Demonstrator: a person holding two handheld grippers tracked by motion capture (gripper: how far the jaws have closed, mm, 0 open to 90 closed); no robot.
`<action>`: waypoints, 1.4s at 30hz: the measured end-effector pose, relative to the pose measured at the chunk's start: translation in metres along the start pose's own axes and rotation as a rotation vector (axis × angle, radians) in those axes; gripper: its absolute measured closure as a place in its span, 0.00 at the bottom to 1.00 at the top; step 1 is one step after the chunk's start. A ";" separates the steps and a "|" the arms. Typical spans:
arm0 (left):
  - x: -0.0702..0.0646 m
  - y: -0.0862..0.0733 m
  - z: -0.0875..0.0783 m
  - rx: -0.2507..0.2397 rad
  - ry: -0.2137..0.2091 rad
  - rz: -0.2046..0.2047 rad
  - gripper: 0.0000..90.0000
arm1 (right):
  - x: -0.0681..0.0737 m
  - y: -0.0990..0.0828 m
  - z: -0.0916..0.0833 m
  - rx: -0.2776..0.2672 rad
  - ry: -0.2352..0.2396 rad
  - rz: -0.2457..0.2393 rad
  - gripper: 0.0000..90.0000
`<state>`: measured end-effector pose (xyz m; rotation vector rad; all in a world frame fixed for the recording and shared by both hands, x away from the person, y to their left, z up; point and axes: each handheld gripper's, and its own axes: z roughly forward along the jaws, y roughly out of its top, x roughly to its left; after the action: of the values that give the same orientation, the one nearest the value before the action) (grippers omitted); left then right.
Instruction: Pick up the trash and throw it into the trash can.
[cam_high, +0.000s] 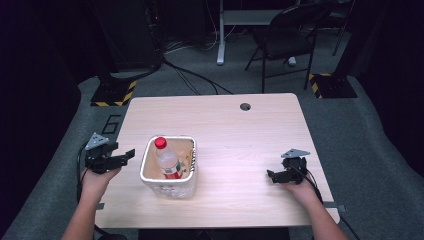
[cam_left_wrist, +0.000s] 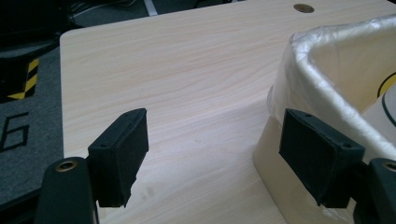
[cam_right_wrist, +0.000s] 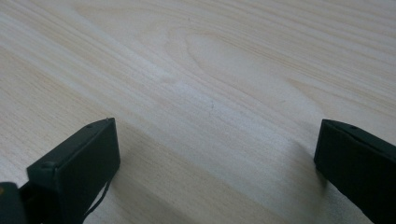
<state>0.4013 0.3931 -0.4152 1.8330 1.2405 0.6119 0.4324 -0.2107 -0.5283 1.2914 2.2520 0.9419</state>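
A pale wood-grain desk (cam_high: 240, 145) with rounded corners carries a white rectangular plastic basket lined with a clear plastic bag (cam_high: 169, 187), standing left of the desk's middle, toward the near edge. Inside the basket a clear plastic bottle with a red cap and red label (cam_high: 166, 159) leans, cap pointing away from the person. Something with yellow and black markings lies beside the bottle in the basket; what it is cannot be told.

The left tongs (cam_high: 124, 157) are held in the person's left hand (cam_high: 97, 181) at the desk's left edge, just beside the basket's left wall and pointing toward it. Their jaws stand wide apart and hold nothing. In the left gripper view the left tongs (cam_left_wrist: 212, 158) frame bare desk, with one black pad (cam_left_wrist: 126, 149) over the wood and the other pad (cam_left_wrist: 317, 154) just in front of the basket's lined wall (cam_left_wrist: 322, 88); whether that pad touches the wall cannot be told.

The right tongs (cam_high: 274, 176) sit low over the desk near its right edge, held in the person's right hand (cam_high: 297, 187), well apart from the basket and the bottle, with open desk between them. In the right gripper view the right tongs (cam_right_wrist: 217, 154) are spread wide and empty, with bare wood grain between the two black jaws.

A round cable hole (cam_high: 245, 106) is set near the desk's far edge. Beyond the desk, a black folding chair (cam_high: 287, 40) stands on grey carpet.
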 end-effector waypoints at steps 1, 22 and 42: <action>0.000 -0.002 0.002 0.005 -0.001 -0.002 0.26 | 0.000 0.000 0.000 0.000 0.000 0.000 0.00; 0.006 -0.050 0.038 0.065 0.007 -0.064 0.26 | 0.000 0.000 0.000 0.000 0.000 -0.001 0.00; 0.013 -0.072 0.047 0.118 0.045 -0.054 0.26 | 0.000 0.000 0.000 0.000 -0.001 -0.001 0.00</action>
<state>0.4045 0.4007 -0.5016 1.8850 1.3772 0.5626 0.4321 -0.2107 -0.5283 1.2903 2.2519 0.9413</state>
